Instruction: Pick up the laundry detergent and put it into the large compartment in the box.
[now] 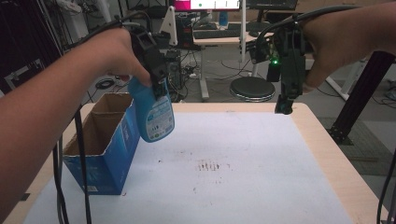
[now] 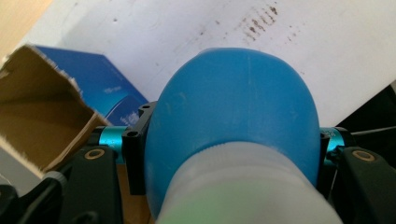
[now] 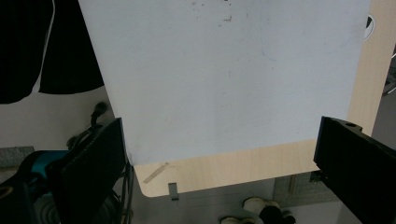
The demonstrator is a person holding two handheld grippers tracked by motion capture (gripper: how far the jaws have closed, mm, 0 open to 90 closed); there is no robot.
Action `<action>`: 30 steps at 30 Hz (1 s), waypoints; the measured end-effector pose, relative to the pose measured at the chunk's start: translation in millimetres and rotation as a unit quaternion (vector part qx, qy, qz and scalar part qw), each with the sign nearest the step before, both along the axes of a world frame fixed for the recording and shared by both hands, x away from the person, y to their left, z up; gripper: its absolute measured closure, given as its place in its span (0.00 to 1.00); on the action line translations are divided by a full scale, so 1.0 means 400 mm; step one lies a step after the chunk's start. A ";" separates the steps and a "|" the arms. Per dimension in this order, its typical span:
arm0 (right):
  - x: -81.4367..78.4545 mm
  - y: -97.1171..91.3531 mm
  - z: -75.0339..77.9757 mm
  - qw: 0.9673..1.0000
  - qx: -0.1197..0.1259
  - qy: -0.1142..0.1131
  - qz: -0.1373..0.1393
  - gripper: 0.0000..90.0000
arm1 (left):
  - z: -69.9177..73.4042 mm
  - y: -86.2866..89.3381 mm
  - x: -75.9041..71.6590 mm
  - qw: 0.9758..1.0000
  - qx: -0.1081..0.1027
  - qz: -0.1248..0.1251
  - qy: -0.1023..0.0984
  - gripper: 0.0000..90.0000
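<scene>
My left gripper (image 1: 156,77) is shut on a blue plastic bottle (image 1: 154,112) with a printed label, holding it by its upper part in the air beside the open cardboard box (image 1: 100,149). In the left gripper view the blue bottle (image 2: 233,107) bulges between the black jaws, its white collar nearest the camera. My right gripper (image 1: 286,100) hangs high over the table's far right corner, pointing down, open and empty. In the right gripper view its jaws stand wide apart over the white mat (image 3: 224,74).
The blue box with a brown inside stands at the mat's left edge. A white mat (image 1: 219,172) with dark specks covers most of the wooden table (image 1: 327,140). A round stool (image 1: 252,87) and desks stand beyond the far edge.
</scene>
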State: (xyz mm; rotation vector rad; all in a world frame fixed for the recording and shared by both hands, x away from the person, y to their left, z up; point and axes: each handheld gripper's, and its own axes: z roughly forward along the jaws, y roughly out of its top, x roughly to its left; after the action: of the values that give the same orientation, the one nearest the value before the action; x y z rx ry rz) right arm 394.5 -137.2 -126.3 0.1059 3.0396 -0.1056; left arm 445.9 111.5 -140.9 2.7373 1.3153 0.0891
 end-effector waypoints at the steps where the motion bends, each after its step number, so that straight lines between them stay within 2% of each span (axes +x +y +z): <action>1: -0.002 0.001 0.000 1.000 0.001 0.001 -0.002 0.02 | 0.004 0.006 -0.001 1.000 0.000 0.010 0.001 0.42; 4: 0.000 0.002 -0.001 1.000 0.000 0.001 0.004 0.02 | 0.016 0.023 -0.003 0.999 -0.003 0.040 0.001 0.42; 9: 0.002 0.003 -0.004 1.000 0.001 0.001 0.008 0.02 | 0.045 0.055 -0.007 0.998 -0.002 0.062 0.008 0.42; 11: -0.001 0.003 -0.010 1.000 -0.002 0.005 0.000 0.02 | 0.069 0.083 -0.013 0.997 -0.008 0.081 0.007 0.42; 14: 0.003 0.001 -0.011 1.000 -0.002 0.004 0.004 0.02 | 0.095 0.112 -0.020 0.995 -0.004 0.098 0.000 0.42; 20: 0.004 0.007 -0.011 1.000 0.000 0.003 0.006 0.02 | 0.125 0.172 -0.031 0.990 0.006 0.142 -0.001 0.42; 30: 0.008 0.022 -0.019 1.000 0.002 0.004 0.014 0.02 | 0.116 0.254 -0.035 0.980 0.024 0.200 0.007 0.42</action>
State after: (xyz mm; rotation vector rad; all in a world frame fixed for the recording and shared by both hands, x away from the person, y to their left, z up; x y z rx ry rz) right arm 397.6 -128.3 -133.9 0.0646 3.0488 -0.0977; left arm 431.7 213.2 -94.6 2.4712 1.8704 0.1345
